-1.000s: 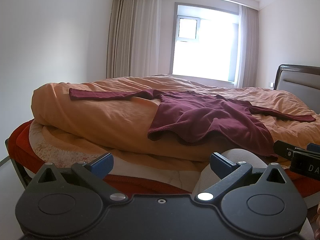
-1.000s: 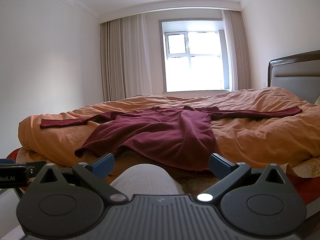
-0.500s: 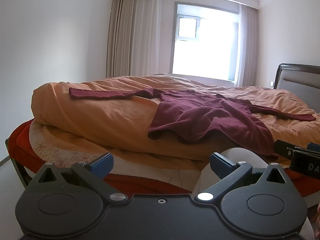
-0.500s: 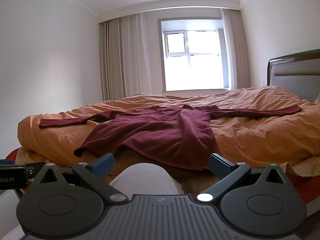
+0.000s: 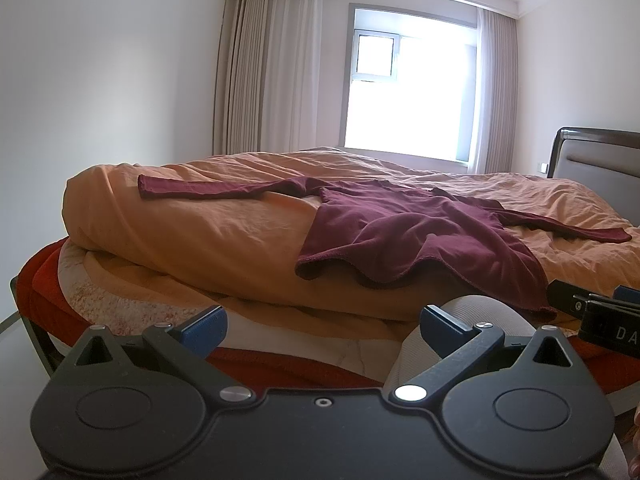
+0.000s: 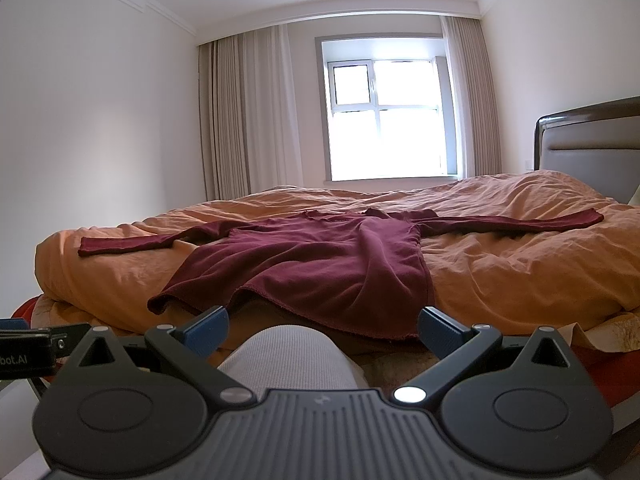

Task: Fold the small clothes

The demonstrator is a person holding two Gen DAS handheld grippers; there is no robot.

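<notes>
Hidden or cut off: the near hem of the maroon long-sleeved top (image 5: 420, 236) folds over the front edge of the orange duvet (image 5: 224, 232), so the underside of the hem is out of view. In the left wrist view, the right gripper (image 5: 592, 312) enters from the right frame edge and only part of its body shows; in the right wrist view, the left gripper (image 6: 28, 350) is likewise cut off at the left edge. A person's knee in light grey ribbed fabric (image 6: 288, 356) sits just below the duvet edge and blocks part of the bed front.

Position relative to the top: the left gripper (image 5: 322, 320) has its blue-padded fingers (image 5: 204, 326) spread wide apart, empty, below and short of the hem. The right gripper (image 6: 322, 322) also has its fingers (image 6: 440, 330) spread apart, empty, just short of the hem's centre. Neither touches the garment.

The top (image 6: 312, 264) lies spread flat on the duvet, body toward the grippers, both sleeves extended sideways.

Surface and room: the duvet is wrinkled and rests on a patterned layer above a red blanket (image 5: 40, 292). Beyond the top stands a bright window (image 6: 384, 120) with beige curtains (image 6: 236, 116). A dark padded headboard (image 6: 592, 140) lies to the top's right. Walls are plain white.
</notes>
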